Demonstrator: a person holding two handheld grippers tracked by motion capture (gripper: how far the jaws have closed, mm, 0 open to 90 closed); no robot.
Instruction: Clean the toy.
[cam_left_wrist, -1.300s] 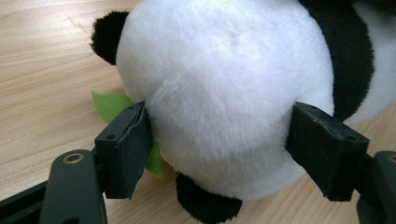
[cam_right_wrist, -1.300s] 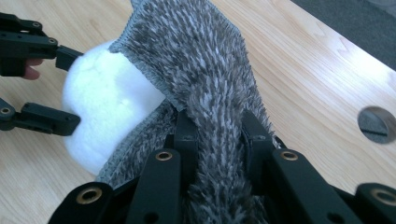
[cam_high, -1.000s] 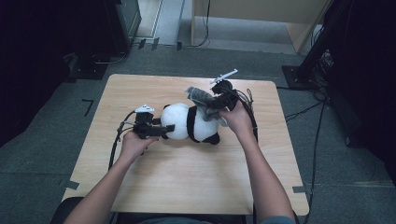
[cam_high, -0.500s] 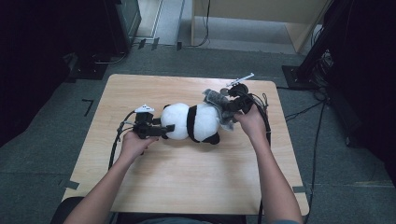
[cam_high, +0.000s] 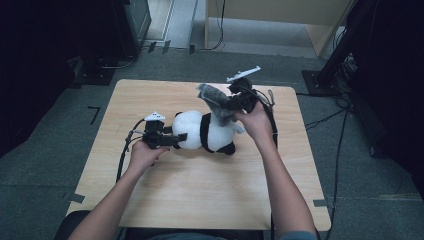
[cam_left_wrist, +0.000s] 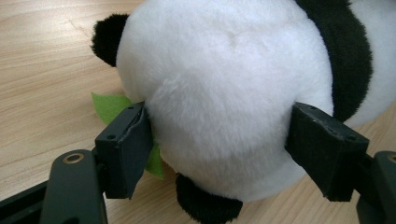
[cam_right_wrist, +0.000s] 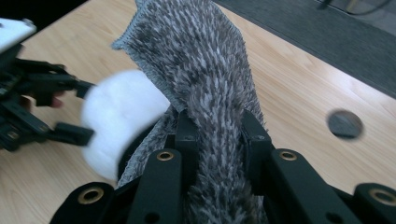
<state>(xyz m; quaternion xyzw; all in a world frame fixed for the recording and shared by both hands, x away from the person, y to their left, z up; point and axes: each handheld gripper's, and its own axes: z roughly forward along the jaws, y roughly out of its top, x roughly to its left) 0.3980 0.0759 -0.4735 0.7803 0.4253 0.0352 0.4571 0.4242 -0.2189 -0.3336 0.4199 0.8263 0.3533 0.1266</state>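
Left claw (cam_high: 181, 137) at 9 o'clock of the tabletop centre, jaws level and clamped on the round white head of the black-and-white plush panda toy (cam_high: 207, 131); in the left gripper view both pads dent the fur of the head (cam_left_wrist: 219, 93). A green felt leaf (cam_left_wrist: 109, 106) pokes out under the head beside one pad. Panda lies on its side mid-tabletop, long axis running 9 to 3 o'clock, on the pale wooden tabletop (cam_high: 200, 200).

Right claw (cam_high: 227, 104) sits over the panda's far end, toward 1 o'clock, jaws nearly together and pinched on a shaggy grey fabric piece (cam_right_wrist: 205, 70). Cloth stands up out of the jaws, then flops over.

Handling, my read: both are light, soft, non-fragile. Plush compresses, so grip the head or torso across its width, not a limb. Cloth is limp; pinch near an edge and expect sag. Fur may slip under a loose grip.
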